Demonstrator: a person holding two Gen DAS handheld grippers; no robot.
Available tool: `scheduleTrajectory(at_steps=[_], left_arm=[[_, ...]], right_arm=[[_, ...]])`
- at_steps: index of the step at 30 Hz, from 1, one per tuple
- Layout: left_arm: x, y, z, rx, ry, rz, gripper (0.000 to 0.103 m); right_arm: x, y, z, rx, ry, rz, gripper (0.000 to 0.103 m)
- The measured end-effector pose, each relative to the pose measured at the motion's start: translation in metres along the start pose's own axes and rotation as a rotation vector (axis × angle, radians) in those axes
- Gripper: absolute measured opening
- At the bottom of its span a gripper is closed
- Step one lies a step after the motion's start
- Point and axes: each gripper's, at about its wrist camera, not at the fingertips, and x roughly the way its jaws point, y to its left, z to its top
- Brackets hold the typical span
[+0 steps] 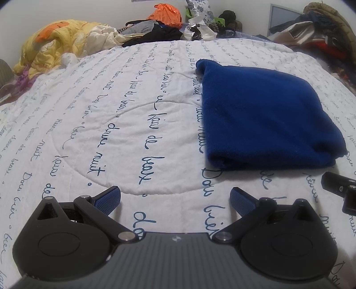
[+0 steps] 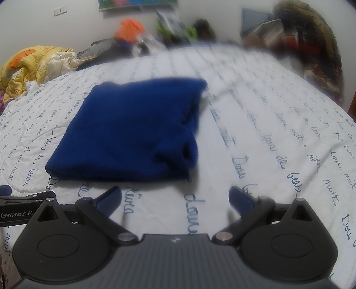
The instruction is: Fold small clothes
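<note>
A folded dark blue garment (image 1: 264, 120) lies flat on the white quilt with blue script (image 1: 133, 106). In the right wrist view the garment (image 2: 131, 133) sits ahead and to the left, slightly blurred. My left gripper (image 1: 175, 196) is open and empty, low over the quilt, with the garment ahead to its right. My right gripper (image 2: 174, 196) is open and empty, just short of the garment's near edge. Part of the right gripper (image 1: 340, 191) shows at the right edge of the left wrist view, and part of the left gripper (image 2: 24, 206) at the left edge of the right wrist view.
A yellow and orange quilt (image 1: 51, 42) is heaped at the far left of the bed. Dark clothes (image 1: 155, 31), an orange bag (image 1: 165, 14) and other items pile along the far edge. More clothes and a brown coat (image 1: 320, 29) are stacked at the far right.
</note>
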Motion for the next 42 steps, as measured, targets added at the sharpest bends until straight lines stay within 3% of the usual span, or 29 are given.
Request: scheduleTrajectory(at_steps=[42], left_arm=[[-0.0008, -0.0004, -0.0001, -0.001, 0.006, 0.008, 0.103]], right_arm=[[-0.0021, 0.0004, -0.0011, -0.006, -0.003, 0.017, 0.103]])
